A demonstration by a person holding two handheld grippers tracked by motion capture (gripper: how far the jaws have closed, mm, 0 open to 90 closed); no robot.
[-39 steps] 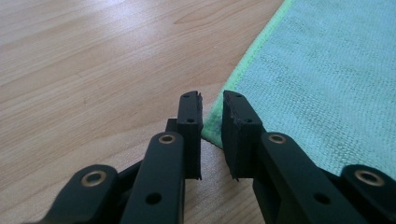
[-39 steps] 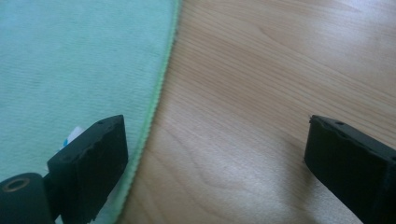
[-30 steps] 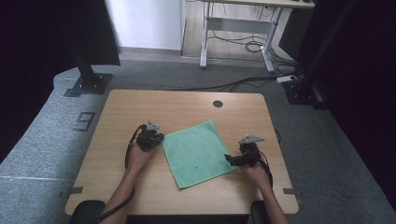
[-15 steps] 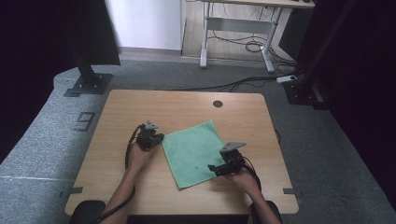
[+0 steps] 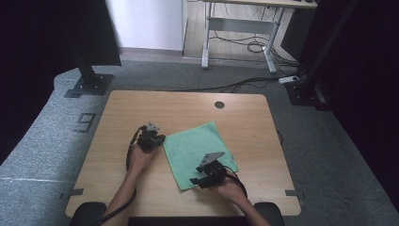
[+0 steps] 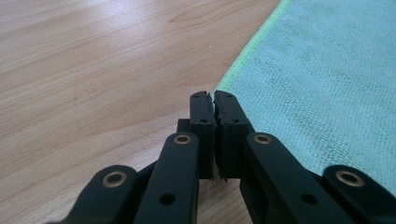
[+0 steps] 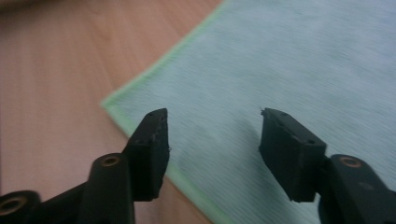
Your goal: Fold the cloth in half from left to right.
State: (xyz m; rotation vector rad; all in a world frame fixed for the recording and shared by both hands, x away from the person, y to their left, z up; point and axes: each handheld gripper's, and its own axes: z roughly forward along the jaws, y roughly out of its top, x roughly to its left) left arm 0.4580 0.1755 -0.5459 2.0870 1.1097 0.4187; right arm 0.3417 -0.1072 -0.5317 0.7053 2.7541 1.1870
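Green cloth flat on the table, a gripper at each of two corners.

The table (image 5: 141, 106) bears the cloth (image 5: 197, 148) at centre, spread flat. The right gripper (image 5: 196, 181) sits at the cloth's 6 o'clock corner, jaws half apart and just closing, nothing pinched. The left gripper (image 5: 160, 140) at its 9 o'clock corner is clamped together at the cloth's edge.

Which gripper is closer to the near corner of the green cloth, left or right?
Right. The right gripper hangs over the green cloth beside that corner, its jaws apart and just closing, nothing pinched. The left gripper sits shut at the cloth's left edge, farther away.
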